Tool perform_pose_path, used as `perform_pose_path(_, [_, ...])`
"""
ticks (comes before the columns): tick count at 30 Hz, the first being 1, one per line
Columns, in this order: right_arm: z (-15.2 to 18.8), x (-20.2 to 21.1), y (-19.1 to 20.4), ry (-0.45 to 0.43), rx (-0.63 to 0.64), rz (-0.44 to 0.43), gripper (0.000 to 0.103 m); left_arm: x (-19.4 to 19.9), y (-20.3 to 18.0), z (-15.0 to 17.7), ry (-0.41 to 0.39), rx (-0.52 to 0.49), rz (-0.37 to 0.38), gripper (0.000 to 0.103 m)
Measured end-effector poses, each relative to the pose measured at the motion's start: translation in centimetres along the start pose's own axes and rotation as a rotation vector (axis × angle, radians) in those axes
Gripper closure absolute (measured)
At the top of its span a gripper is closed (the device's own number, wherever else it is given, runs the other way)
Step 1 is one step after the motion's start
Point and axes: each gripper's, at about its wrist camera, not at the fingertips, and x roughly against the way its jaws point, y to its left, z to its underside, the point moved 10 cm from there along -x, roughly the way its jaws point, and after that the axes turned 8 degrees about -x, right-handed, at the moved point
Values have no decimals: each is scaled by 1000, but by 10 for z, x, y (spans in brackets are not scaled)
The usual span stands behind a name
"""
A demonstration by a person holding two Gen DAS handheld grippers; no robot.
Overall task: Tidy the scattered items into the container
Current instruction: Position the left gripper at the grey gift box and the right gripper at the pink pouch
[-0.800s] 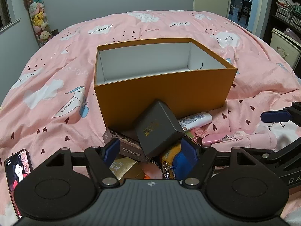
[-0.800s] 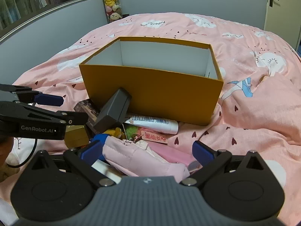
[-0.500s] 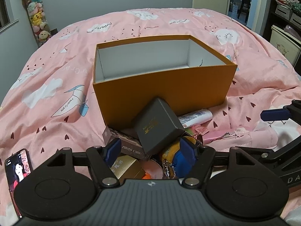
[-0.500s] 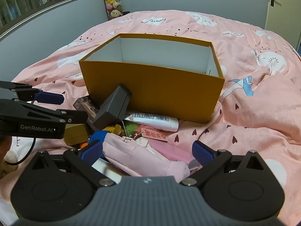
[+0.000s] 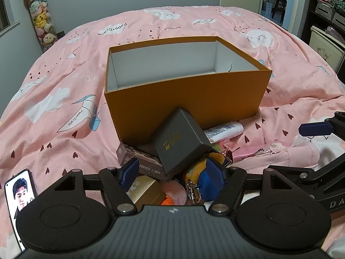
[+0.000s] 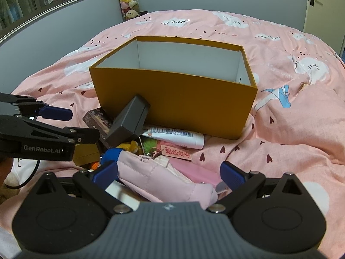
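Down low, pink pouch [image 6: 163,179] lies between the right gripper's [image 6: 167,172] spread jaws.

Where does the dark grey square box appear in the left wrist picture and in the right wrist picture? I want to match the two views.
Left wrist view: the dark grey box is at lower centre, tilted, leaning against the orange container.
Right wrist view: the dark grey box is left of centre, against the container's near left corner.
Shared landmark: the white tube lying at the container's foot.
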Motion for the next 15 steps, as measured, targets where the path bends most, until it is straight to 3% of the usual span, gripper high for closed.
perform_pose_path(12, [0, 0, 1, 0, 5, -3, 3, 0, 0, 0, -2, -2, 8, 22])
perform_pose_path(15, [0, -1, 1, 1, 6, -3, 7, 0, 0, 1, 0, 0, 19, 22])
